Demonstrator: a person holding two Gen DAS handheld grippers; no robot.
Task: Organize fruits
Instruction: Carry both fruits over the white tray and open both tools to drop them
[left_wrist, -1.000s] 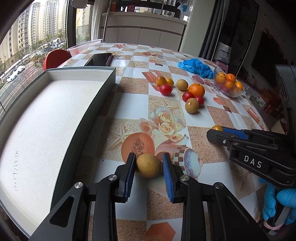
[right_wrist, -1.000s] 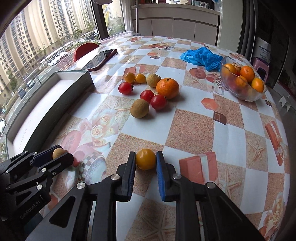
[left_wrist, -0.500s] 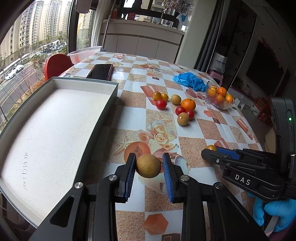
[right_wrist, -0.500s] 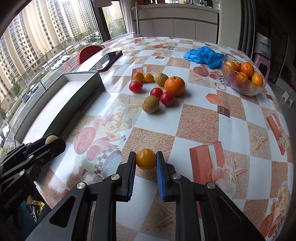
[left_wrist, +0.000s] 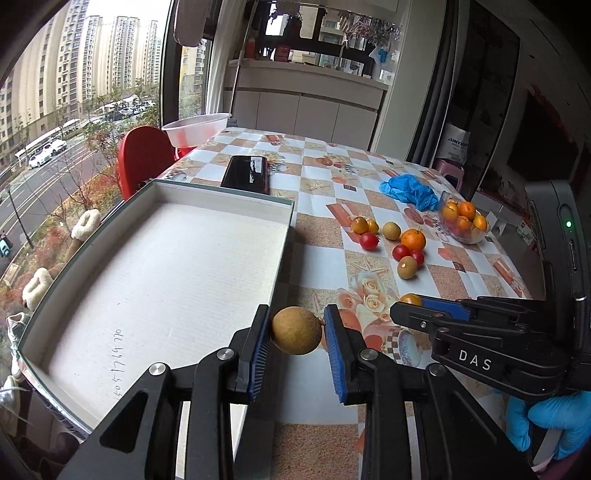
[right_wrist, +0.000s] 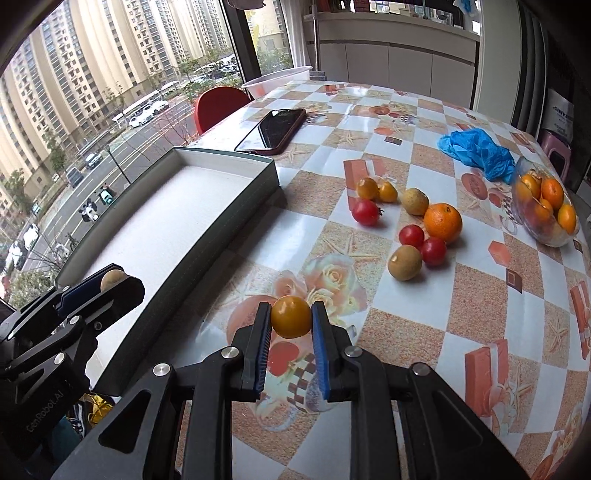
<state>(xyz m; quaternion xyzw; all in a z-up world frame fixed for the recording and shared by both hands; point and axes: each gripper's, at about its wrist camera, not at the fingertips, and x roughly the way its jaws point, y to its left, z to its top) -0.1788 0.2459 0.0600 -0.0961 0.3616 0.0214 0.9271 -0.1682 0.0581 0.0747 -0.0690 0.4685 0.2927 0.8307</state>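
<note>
Left tool (left_wrist: 297, 332) clamps brown fruit (left_wrist: 296, 330) beside tray (left_wrist: 284, 236); right tool (left_wrist: 413, 308) near.

Daylit window (left_wrist: 92, 92) showing towers, red chair (left_wrist: 142, 158), white cabinets (left_wrist: 306, 110) behind

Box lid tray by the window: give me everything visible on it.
The tray is a shallow rectangular box with dark green outer walls and a white, finely ribbed inside, cardboard by the look. Faint handwritten digits run along its near end. It lies flat on the table's window side, holding nothing. A dark phone lies just past its far wall.
</note>
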